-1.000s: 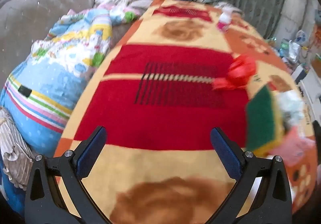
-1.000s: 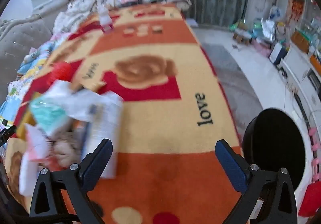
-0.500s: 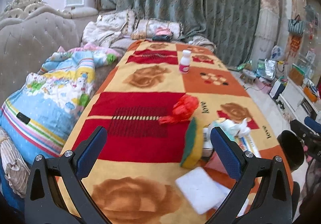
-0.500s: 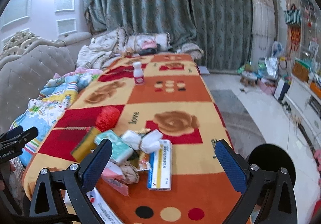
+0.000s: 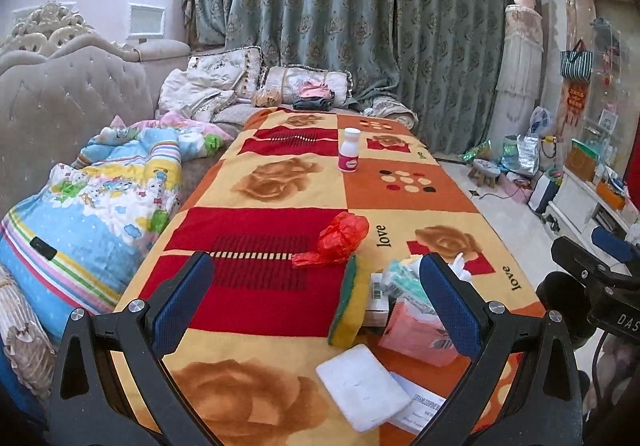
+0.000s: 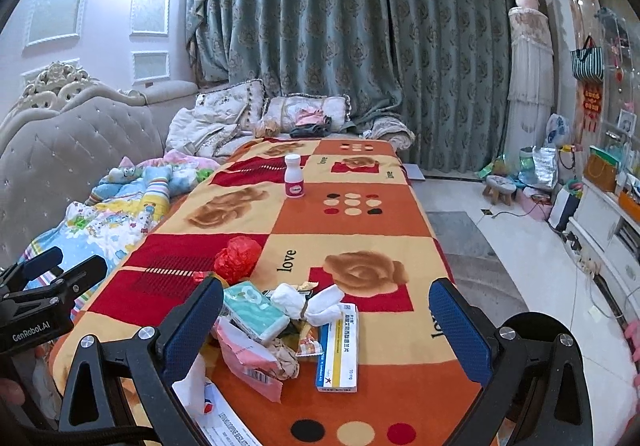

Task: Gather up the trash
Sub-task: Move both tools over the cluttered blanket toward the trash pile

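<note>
A heap of trash lies at the near end of a blanket-covered table (image 6: 360, 230): a red plastic bag (image 6: 237, 259), a teal tissue pack (image 6: 256, 308), crumpled white tissues (image 6: 308, 302), a pink wrapper (image 6: 248, 362), a medicine box (image 6: 339, 354). In the left wrist view I see the red bag (image 5: 340, 238), a green-yellow sponge (image 5: 349, 308), a white pad (image 5: 362, 386). My left gripper (image 5: 312, 306) is open and empty above the near table edge. My right gripper (image 6: 324, 330) is open and empty, held back over the heap.
A white bottle with pink label (image 6: 295, 182) stands mid-table. A black round bin (image 6: 532, 342) sits on the floor at the right. A sofa with a bright quilt (image 5: 92, 206) runs along the left. Cluttered floor items (image 6: 532, 170) lie far right.
Both grippers have pulled back and tilted up from close over the table; the views now take in the whole table and room. Both stay open and empty.
</note>
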The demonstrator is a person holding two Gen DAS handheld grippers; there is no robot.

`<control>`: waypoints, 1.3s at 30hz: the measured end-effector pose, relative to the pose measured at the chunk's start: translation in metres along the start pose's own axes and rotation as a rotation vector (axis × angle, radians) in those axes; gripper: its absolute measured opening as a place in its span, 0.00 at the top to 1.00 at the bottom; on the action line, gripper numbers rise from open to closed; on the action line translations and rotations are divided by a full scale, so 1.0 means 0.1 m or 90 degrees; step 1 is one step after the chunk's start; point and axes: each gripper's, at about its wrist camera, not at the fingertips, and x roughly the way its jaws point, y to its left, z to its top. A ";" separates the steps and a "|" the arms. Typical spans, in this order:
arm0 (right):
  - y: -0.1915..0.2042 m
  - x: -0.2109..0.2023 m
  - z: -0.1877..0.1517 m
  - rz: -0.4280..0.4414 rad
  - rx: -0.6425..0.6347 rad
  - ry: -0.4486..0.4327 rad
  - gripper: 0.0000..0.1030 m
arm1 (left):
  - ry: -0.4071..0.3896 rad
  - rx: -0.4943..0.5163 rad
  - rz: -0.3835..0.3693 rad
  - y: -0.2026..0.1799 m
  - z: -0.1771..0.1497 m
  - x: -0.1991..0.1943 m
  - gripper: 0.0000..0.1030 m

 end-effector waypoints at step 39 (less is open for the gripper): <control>0.02 0.13 -0.08 -0.005 -0.002 0.016 0.01 | 0.022 -0.011 -0.008 0.00 -0.09 0.13 0.01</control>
